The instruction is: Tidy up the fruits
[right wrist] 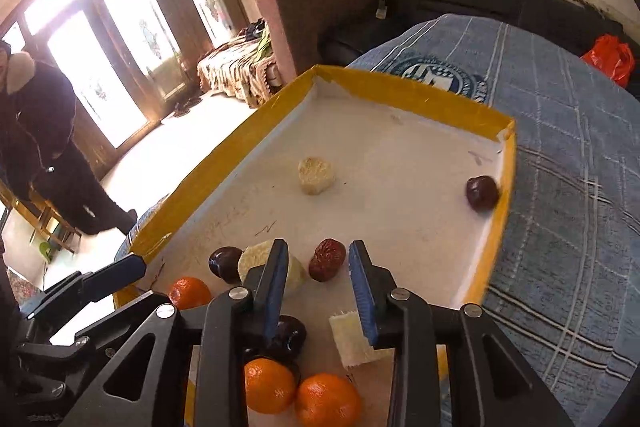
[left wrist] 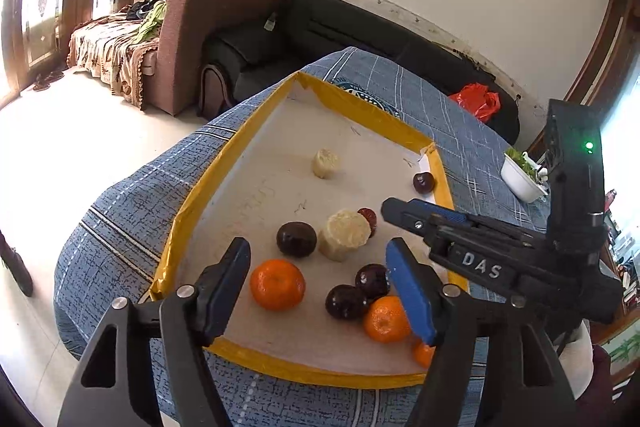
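A shallow tray with a yellow rim (left wrist: 192,195) (right wrist: 248,131) lies on a blue checked cloth and holds the fruit. Near the front are oranges (left wrist: 277,284) (right wrist: 268,385), dark plums (left wrist: 296,239) (right wrist: 225,263), a red date (left wrist: 368,215) (right wrist: 327,259) and pale cut fruit chunks (left wrist: 345,234) (right wrist: 316,175). One plum (left wrist: 423,182) (right wrist: 482,191) sits alone by the right rim. My left gripper (left wrist: 320,287) is open above the near oranges and plums. My right gripper (right wrist: 318,291) is open just above the tray, close behind the date; it also shows in the left wrist view (left wrist: 424,215).
A white bowl of greens (left wrist: 522,177) stands on the cloth right of the tray. A red bag (left wrist: 478,101) lies on a black sofa behind. A brown armchair (left wrist: 208,27) stands further left. A person in dark clothes (right wrist: 44,131) stands on the floor at left.
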`<state>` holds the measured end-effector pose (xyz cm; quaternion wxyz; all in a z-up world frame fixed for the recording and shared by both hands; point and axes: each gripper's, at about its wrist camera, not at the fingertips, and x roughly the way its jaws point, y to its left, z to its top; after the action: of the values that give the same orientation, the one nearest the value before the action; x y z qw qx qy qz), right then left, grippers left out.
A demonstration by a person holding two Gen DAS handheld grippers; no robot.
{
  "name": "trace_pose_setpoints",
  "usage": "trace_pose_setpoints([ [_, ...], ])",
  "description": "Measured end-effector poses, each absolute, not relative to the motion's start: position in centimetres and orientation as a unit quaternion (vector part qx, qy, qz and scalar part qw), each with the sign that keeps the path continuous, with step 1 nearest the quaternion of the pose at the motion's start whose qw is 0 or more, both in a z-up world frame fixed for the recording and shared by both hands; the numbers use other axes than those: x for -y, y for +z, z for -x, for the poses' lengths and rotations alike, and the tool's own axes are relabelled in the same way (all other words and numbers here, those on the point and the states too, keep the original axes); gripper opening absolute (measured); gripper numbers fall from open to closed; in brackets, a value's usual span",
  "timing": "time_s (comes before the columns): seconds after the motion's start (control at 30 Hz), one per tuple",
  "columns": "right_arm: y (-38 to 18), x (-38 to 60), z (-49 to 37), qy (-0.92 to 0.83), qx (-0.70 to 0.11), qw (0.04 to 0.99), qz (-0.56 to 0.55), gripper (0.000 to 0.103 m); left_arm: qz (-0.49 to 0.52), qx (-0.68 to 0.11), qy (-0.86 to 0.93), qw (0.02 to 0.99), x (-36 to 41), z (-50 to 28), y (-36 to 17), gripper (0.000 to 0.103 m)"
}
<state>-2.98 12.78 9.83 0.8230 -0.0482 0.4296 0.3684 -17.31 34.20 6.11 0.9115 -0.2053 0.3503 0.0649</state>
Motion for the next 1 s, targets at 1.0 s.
trace_pose_setpoints([
  [1.0, 13.5, -3.2, 9.8, 0.327, -0.369, 0.869, 0.025, 0.061, 0.178, -0.335, 0.073, 0.922, -28.1, 20.3, 10.2, 0.077],
])
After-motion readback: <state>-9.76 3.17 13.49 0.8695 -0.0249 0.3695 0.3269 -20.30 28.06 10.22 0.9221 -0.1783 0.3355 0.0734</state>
